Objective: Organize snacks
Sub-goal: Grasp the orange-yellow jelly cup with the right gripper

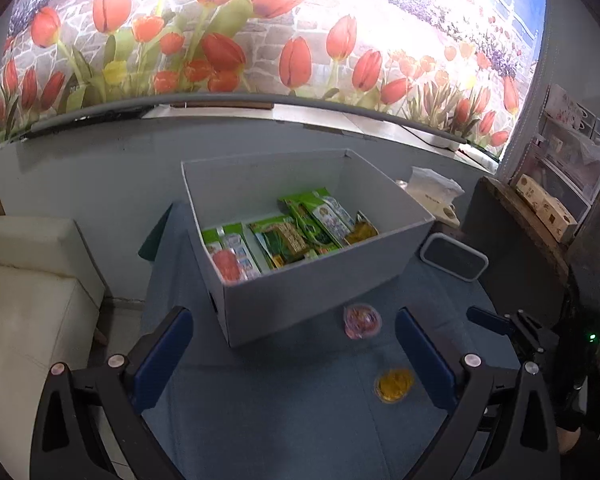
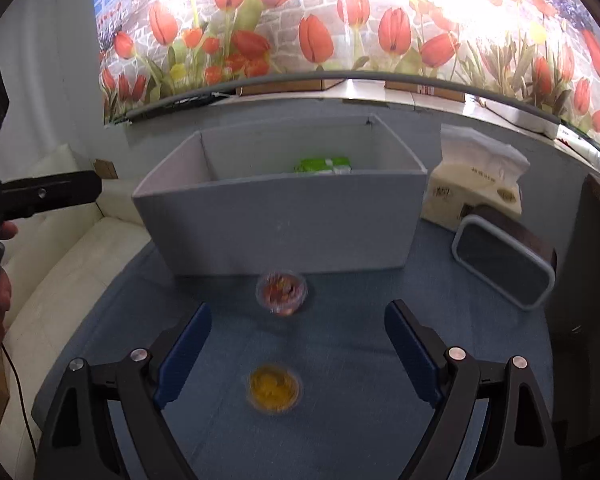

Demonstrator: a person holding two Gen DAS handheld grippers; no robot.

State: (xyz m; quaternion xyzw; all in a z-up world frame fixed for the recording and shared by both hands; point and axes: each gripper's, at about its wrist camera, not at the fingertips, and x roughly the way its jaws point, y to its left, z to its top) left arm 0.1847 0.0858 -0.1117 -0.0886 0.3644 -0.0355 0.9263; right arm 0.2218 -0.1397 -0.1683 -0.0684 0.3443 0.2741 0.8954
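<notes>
A grey open box (image 1: 312,292) stands on the blue tablecloth and holds several green snack packets (image 1: 296,232) and a red cup (image 1: 228,266). In front of it lie a red jelly cup (image 1: 362,321) and a yellow jelly cup (image 1: 395,385). My left gripper (image 1: 294,356) is open and empty, above the cloth near the box's front corner. In the right wrist view the box (image 2: 284,224) is ahead, the red cup (image 2: 282,291) lies beyond the fingertips and the yellow cup (image 2: 275,390) lies between the open fingers of my right gripper (image 2: 298,354).
A grey-rimmed lid (image 2: 504,260) leans at the right next to a tissue pack (image 2: 480,176). A white sofa (image 1: 28,304) stands at the left beyond the table edge. Shelves with boxes (image 1: 552,208) stand at the right. The left gripper's body (image 2: 40,196) shows at the left.
</notes>
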